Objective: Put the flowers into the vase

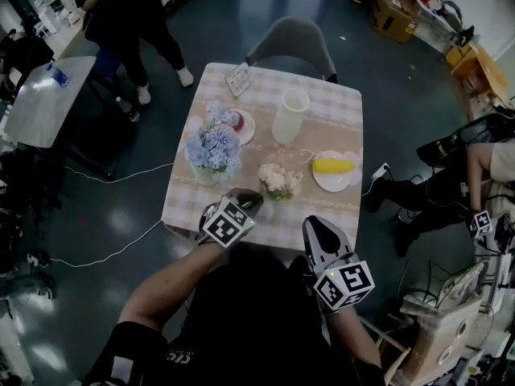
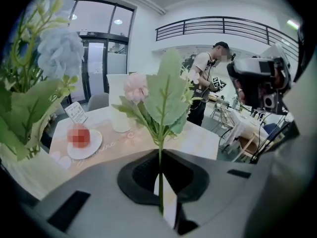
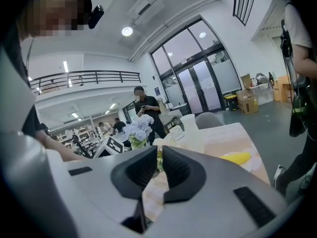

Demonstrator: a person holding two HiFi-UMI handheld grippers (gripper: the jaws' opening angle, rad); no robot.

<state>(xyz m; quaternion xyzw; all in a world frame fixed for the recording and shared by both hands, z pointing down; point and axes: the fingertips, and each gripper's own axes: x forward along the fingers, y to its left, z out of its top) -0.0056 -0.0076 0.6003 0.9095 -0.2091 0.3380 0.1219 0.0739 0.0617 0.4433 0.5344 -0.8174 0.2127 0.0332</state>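
Observation:
A tall white vase (image 1: 290, 116) stands on the checked table (image 1: 338, 103), toward its far side. My left gripper (image 1: 245, 198) is shut on the thin green stem (image 2: 160, 182) of a flower sprig with a pale pink bloom (image 2: 136, 87) and broad leaves (image 2: 166, 90). The sprig (image 1: 279, 181) hangs over the table's near middle, short of the vase (image 2: 118, 108). A bunch of blue flowers (image 1: 213, 147) stands at the left in a small pot. My right gripper (image 1: 318, 227) hovers at the near edge, jaws nearly together with nothing between them.
A plate with a red fruit (image 1: 239, 124) lies left of the vase, and a plate with a yellow item (image 1: 333, 167) sits at the right. A small card (image 1: 238, 79) and a grey chair (image 1: 291, 43) are at the far side. People stand nearby (image 1: 129, 14).

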